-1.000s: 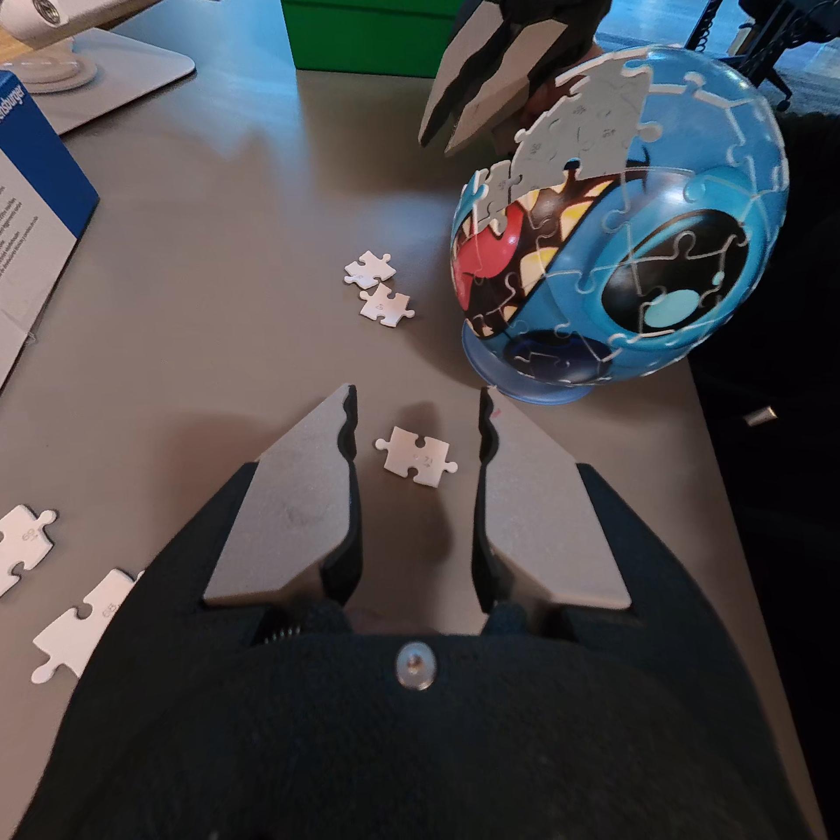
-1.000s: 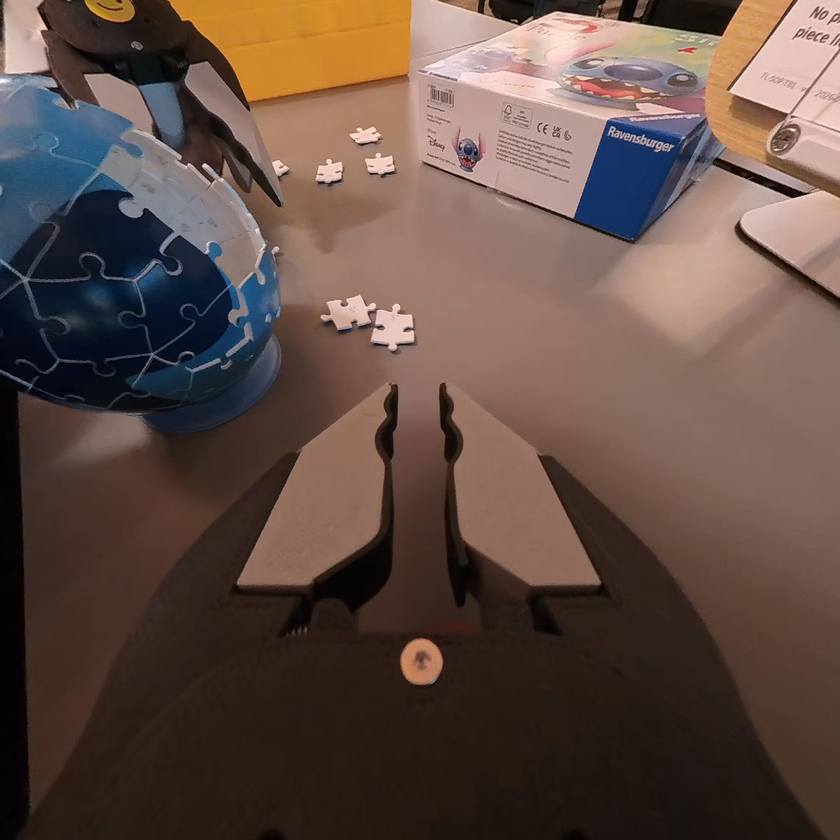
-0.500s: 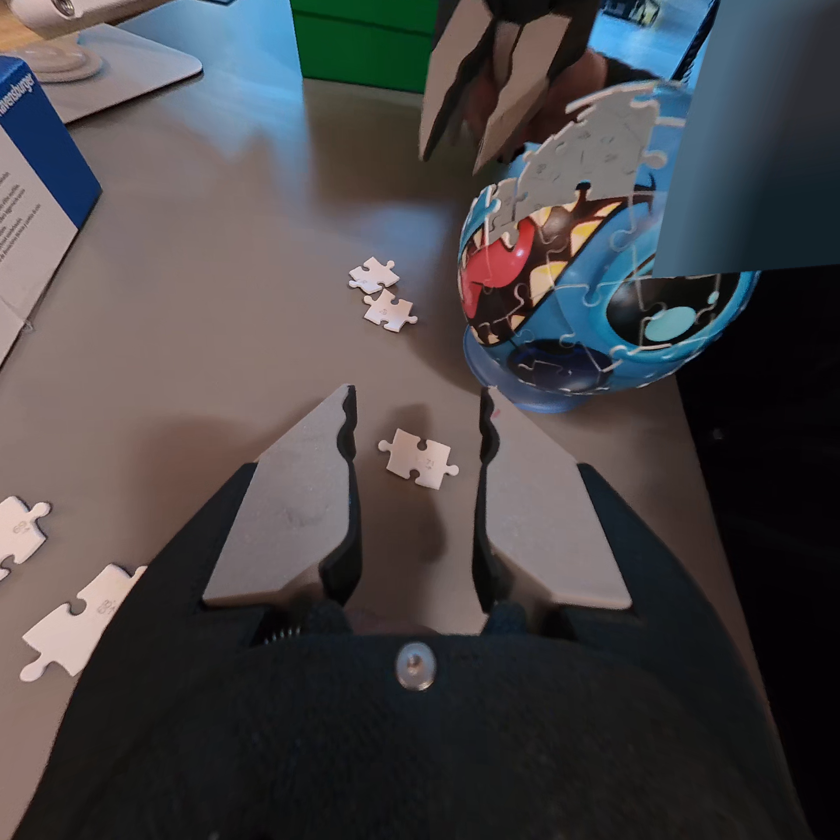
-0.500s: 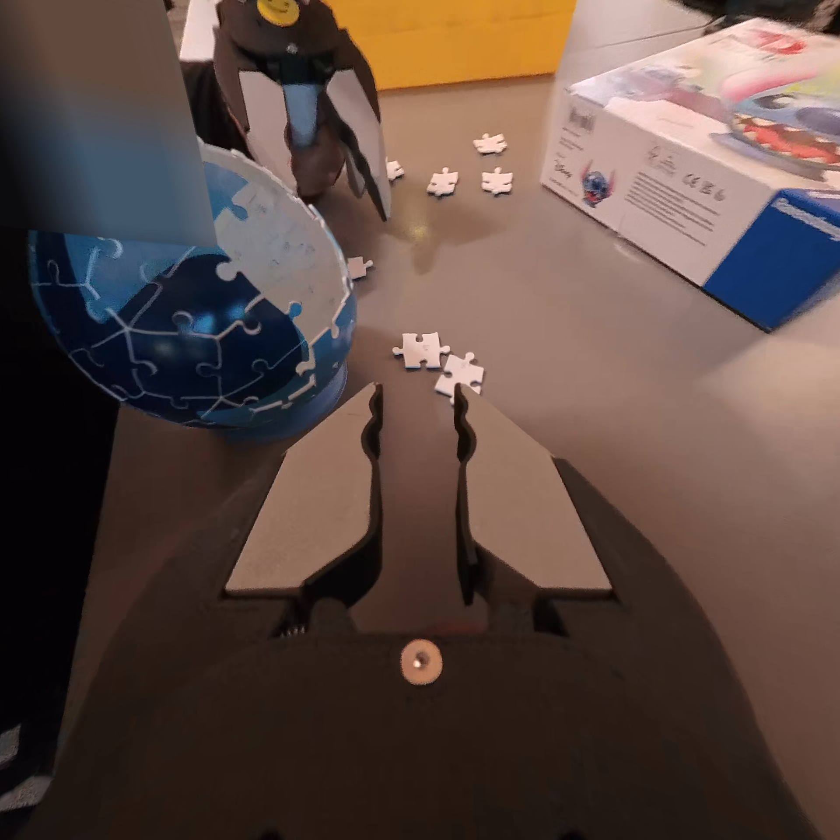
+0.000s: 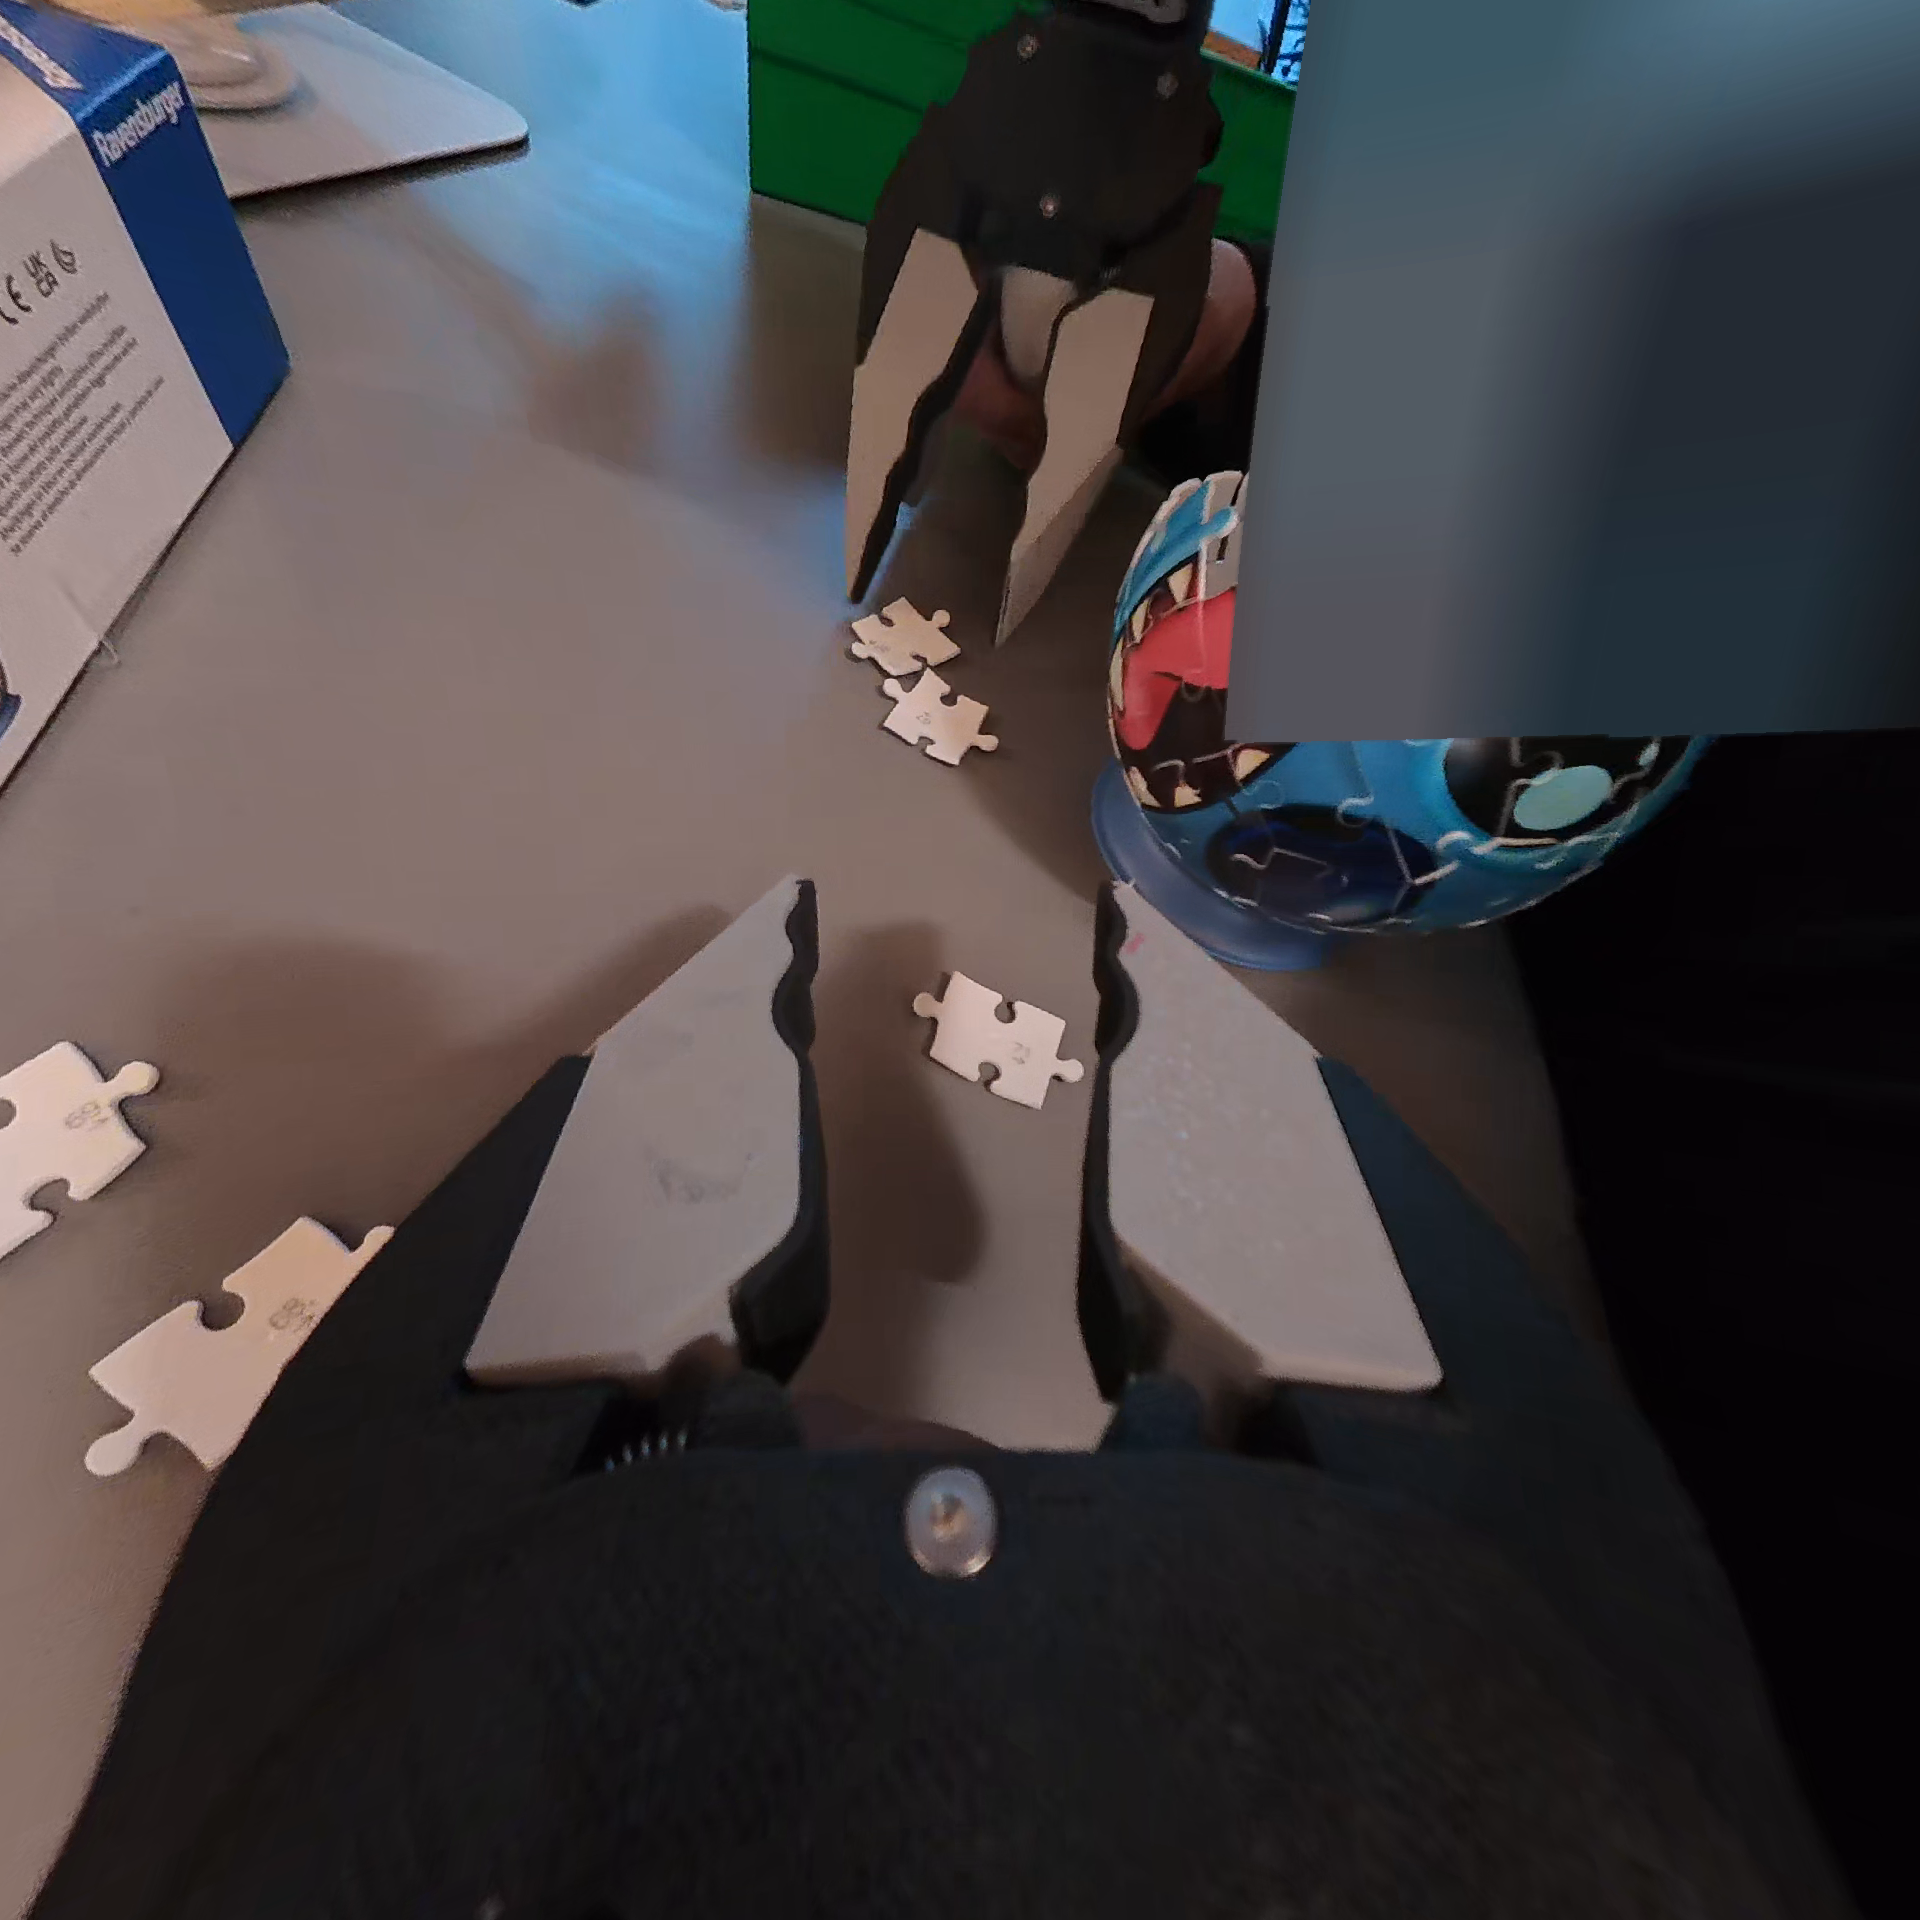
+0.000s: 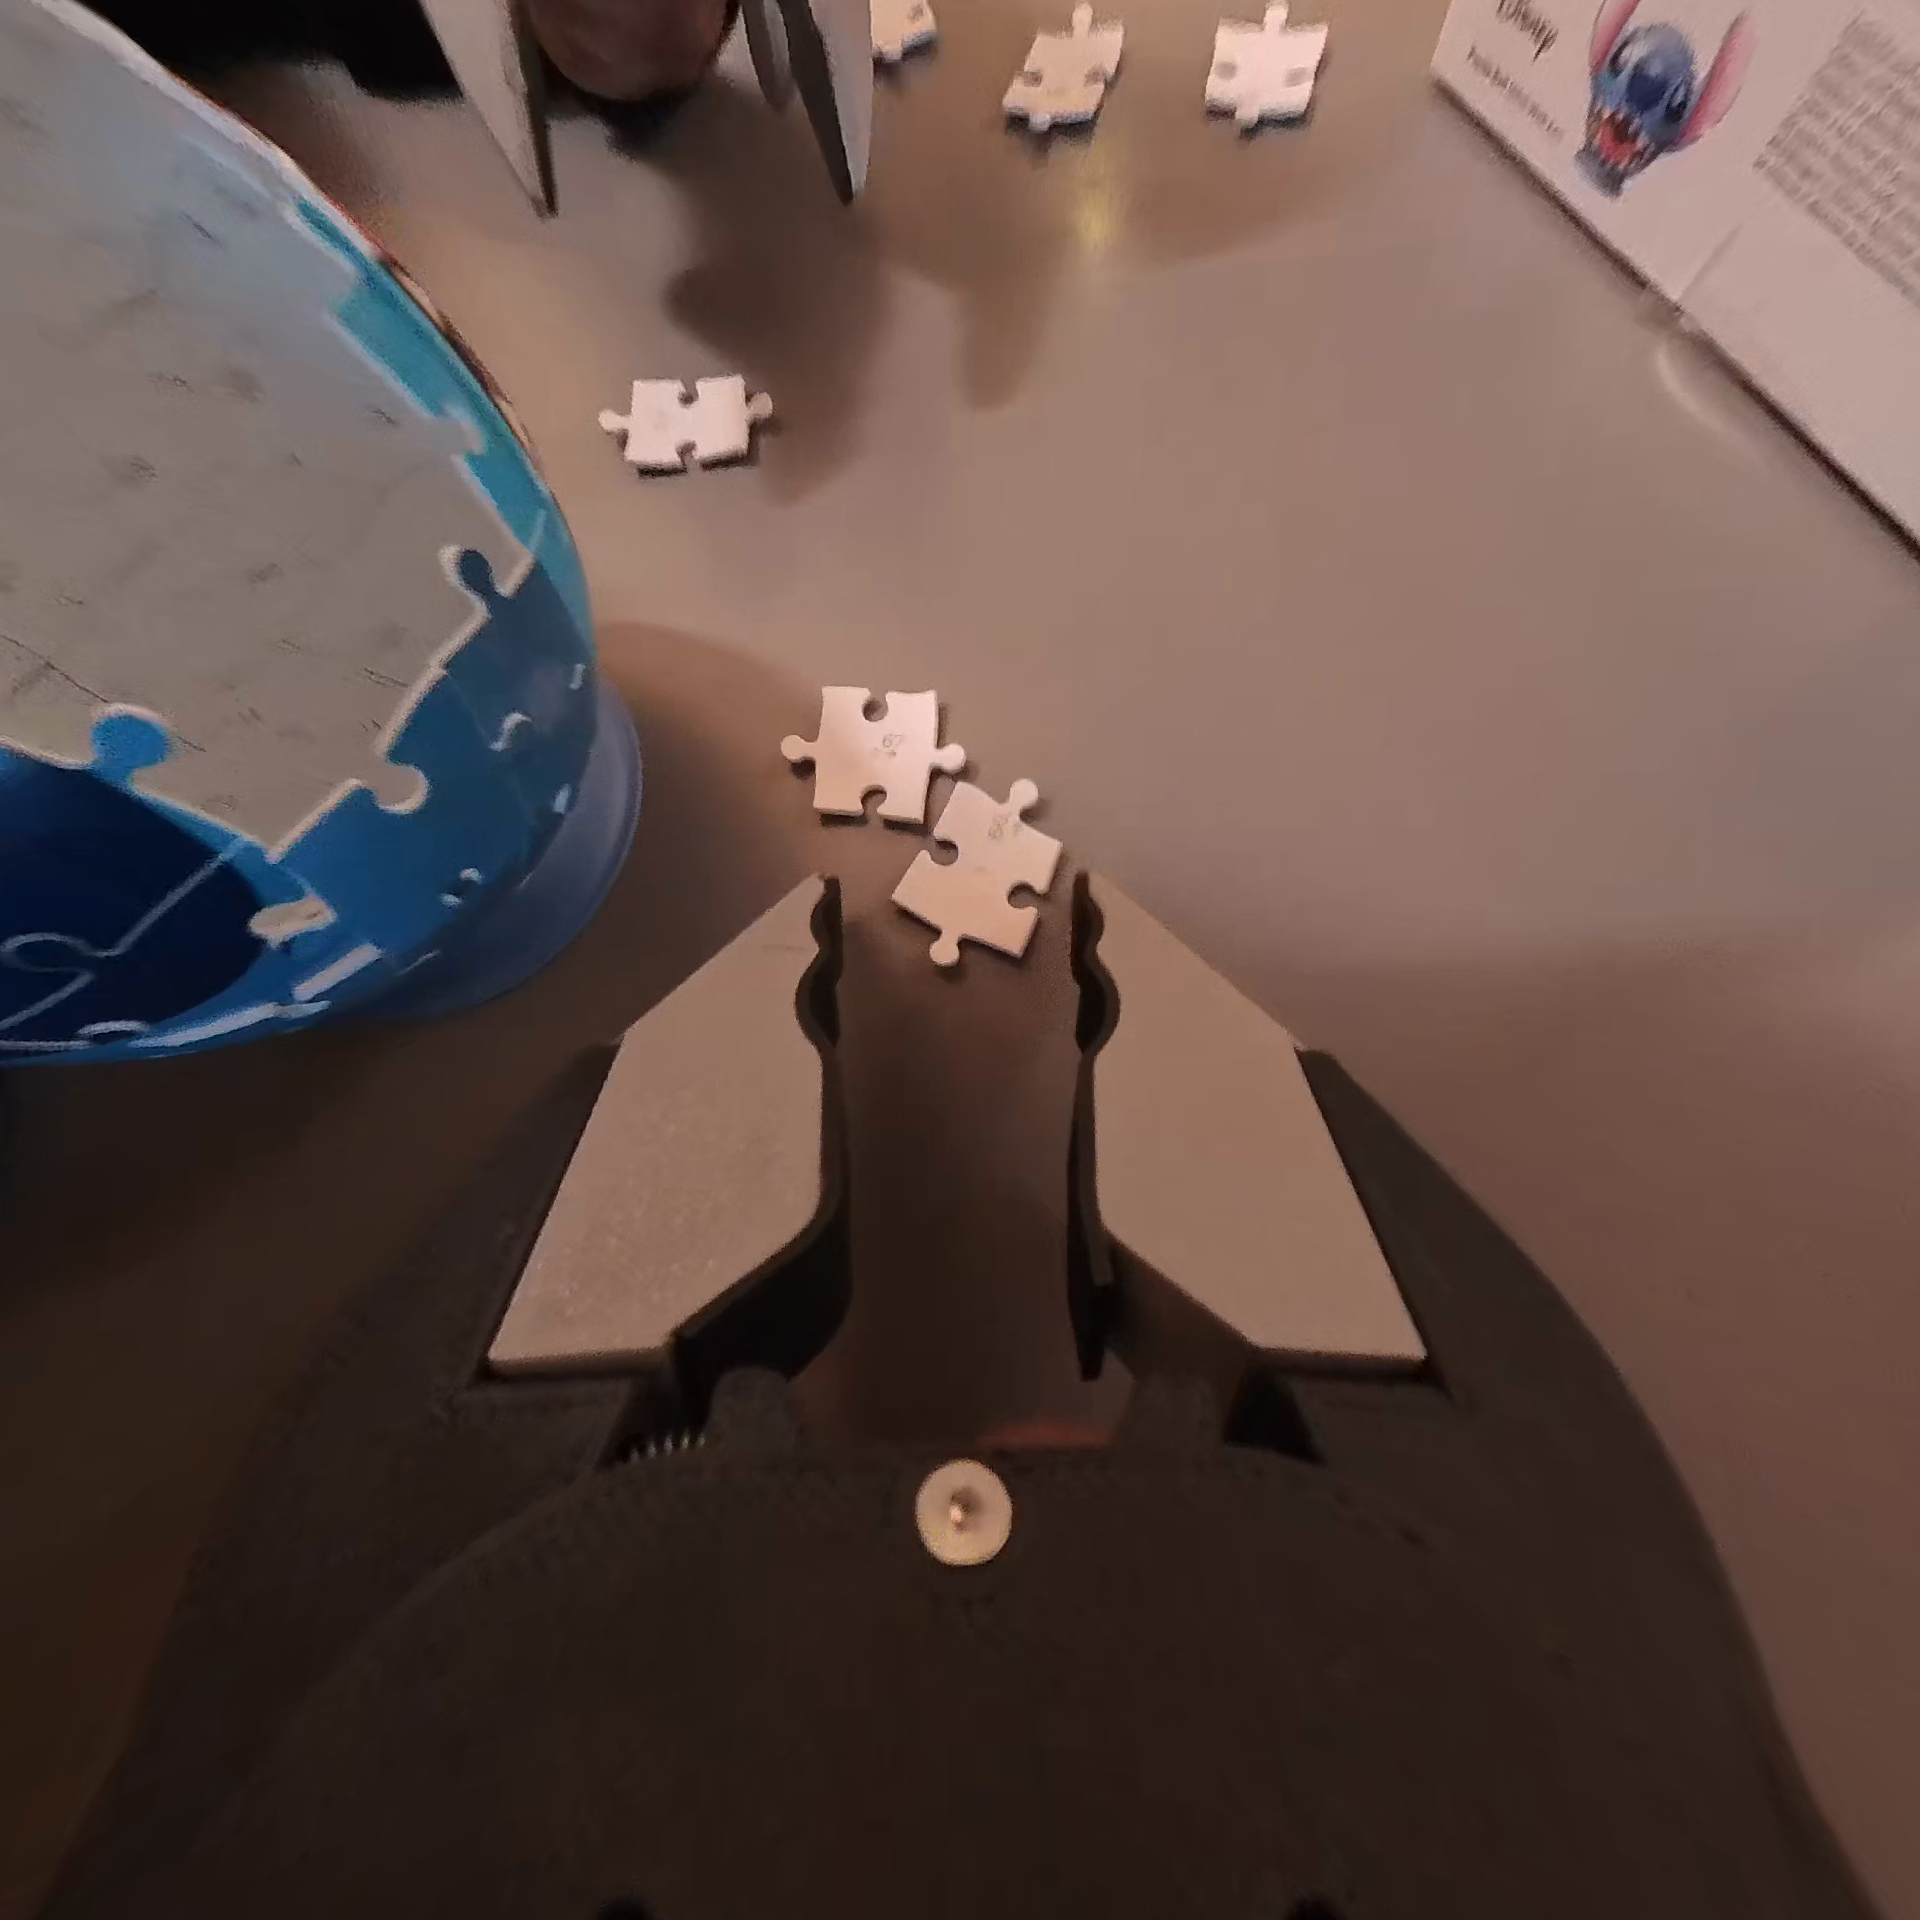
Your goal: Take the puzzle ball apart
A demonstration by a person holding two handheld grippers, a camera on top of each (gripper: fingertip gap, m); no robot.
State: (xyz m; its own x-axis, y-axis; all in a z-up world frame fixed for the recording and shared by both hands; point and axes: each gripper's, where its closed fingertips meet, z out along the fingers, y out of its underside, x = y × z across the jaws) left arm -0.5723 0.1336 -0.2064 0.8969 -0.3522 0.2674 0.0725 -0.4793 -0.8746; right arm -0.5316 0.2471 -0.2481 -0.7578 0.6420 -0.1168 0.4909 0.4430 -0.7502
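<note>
Both hand-held grippers are apart and hold nothing: left hand-held gripper (image 5: pixel 956 904) over one loose piece (image 5: pixel 997 1039), right hand-held gripper (image 6: pixel 951 894) just before two pieces (image 6: pixel 977 883); puzzle ball (image 6: pixel 260 675) stands at its left on the desk (image 6: pixel 1351 623).

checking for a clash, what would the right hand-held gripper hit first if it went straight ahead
Likely the nearer white jigsaw piece lying face down on the grey table, just past the open right hand-held gripper; height above the table is unclear.

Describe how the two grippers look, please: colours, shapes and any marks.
Both the left gripper and the right gripper have a black, textured body, two flat grey wedge-shaped fingers with wavy black inner edges, a silver screw and a small spring. No cables or sleeves show.
</note>
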